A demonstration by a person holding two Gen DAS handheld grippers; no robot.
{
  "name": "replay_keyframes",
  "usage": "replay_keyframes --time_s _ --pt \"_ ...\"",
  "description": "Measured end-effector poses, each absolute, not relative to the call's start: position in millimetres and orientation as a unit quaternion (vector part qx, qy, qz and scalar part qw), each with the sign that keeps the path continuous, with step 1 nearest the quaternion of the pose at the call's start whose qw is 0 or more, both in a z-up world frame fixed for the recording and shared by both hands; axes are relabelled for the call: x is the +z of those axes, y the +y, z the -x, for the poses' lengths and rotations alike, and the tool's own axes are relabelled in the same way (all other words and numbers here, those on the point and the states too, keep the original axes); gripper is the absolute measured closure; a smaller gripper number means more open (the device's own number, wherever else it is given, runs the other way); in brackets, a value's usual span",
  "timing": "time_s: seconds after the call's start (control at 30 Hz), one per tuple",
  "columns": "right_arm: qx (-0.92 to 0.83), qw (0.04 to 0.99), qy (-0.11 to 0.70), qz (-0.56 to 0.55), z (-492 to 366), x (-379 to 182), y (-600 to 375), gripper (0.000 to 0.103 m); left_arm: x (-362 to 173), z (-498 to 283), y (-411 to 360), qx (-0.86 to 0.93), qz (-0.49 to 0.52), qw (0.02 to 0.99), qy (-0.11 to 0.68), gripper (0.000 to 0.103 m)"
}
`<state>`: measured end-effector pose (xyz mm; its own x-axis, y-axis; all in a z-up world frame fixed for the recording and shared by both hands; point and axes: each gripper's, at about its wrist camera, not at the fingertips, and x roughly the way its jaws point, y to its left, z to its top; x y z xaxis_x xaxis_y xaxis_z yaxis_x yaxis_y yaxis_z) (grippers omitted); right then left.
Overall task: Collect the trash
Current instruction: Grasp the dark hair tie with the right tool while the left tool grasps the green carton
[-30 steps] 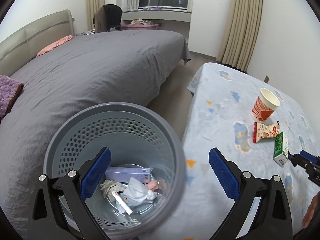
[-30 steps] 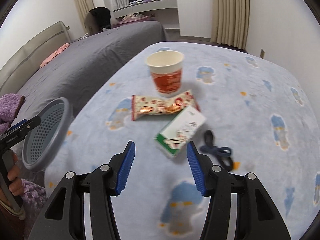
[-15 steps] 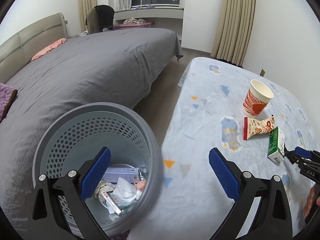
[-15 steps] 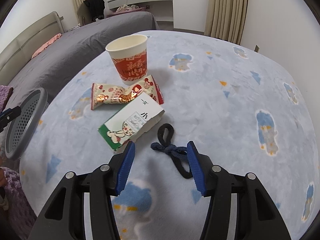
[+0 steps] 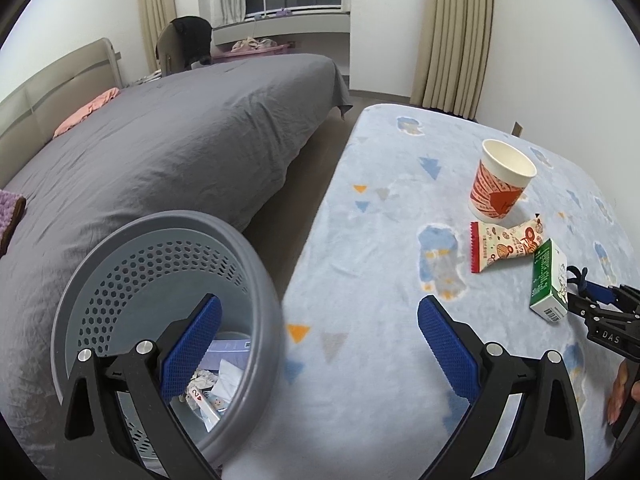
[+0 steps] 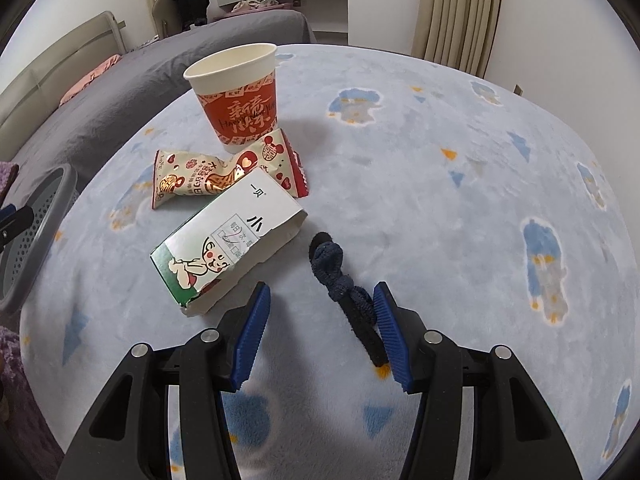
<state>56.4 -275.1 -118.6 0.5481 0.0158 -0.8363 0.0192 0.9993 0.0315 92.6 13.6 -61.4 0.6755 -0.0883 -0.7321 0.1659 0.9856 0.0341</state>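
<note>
On the blue patterned table (image 6: 460,208) lie a dark knotted hair tie (image 6: 342,280), a green-and-white carton (image 6: 228,244), a snack wrapper (image 6: 224,172) and a red-and-white paper cup (image 6: 240,92). My right gripper (image 6: 320,330) is open low over the table, its jaws standing either side of the hair tie's near end. My left gripper (image 5: 320,344) is open and empty, straddling the rim of the grey perforated bin (image 5: 160,264), which holds paper trash. The carton (image 5: 548,280), wrapper (image 5: 504,240) and cup (image 5: 500,180) show in the left wrist view too.
A bed with a grey cover (image 5: 160,140) stands left of the table, across a strip of floor. The bin's rim (image 6: 36,232) shows at the left edge of the right wrist view. Curtains (image 5: 456,32) hang at the back wall.
My right gripper moved forward and down until the hair tie lies between its jaws. The left view shifted right and up, so the bin slid toward the lower left.
</note>
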Motion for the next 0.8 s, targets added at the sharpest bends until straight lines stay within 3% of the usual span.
replay_keyframes --time_s 0.07,0.13,0.2,0.27,0.5,0.8 --pt "-0.002 0.882 0.471 -0.012 -55.7 -119.8 -273.0 0.052 -61.4 -91.5 10.3 -0.072 -0.051 0.914 0.396 0.006" --pt "-0.005 0.884 0.468 -0.009 -55.3 -119.5 -273.0 0.059 -60.4 -89.8 6.9 -0.077 -0.049 0.914 0.394 0.006" --pt "-0.008 0.885 0.465 -0.008 -54.0 -118.4 -274.4 0.073 -59.1 -88.0 2.8 -0.082 -0.050 0.915 0.391 0.006" --pt "-0.010 0.886 0.463 -0.015 -53.9 -117.7 -279.1 0.080 -58.0 -85.0 -2.4 -0.087 -0.052 0.916 0.389 0.006" --pt "-0.001 0.885 0.460 -0.064 -53.8 -112.0 -295.3 0.090 -54.8 -72.3 -24.8 -0.106 -0.066 0.914 0.386 0.006" --pt "0.009 0.892 0.437 -0.115 -42.4 -90.0 -314.4 0.090 -53.1 -59.4 -69.4 -0.140 -0.073 0.905 0.394 0.006"
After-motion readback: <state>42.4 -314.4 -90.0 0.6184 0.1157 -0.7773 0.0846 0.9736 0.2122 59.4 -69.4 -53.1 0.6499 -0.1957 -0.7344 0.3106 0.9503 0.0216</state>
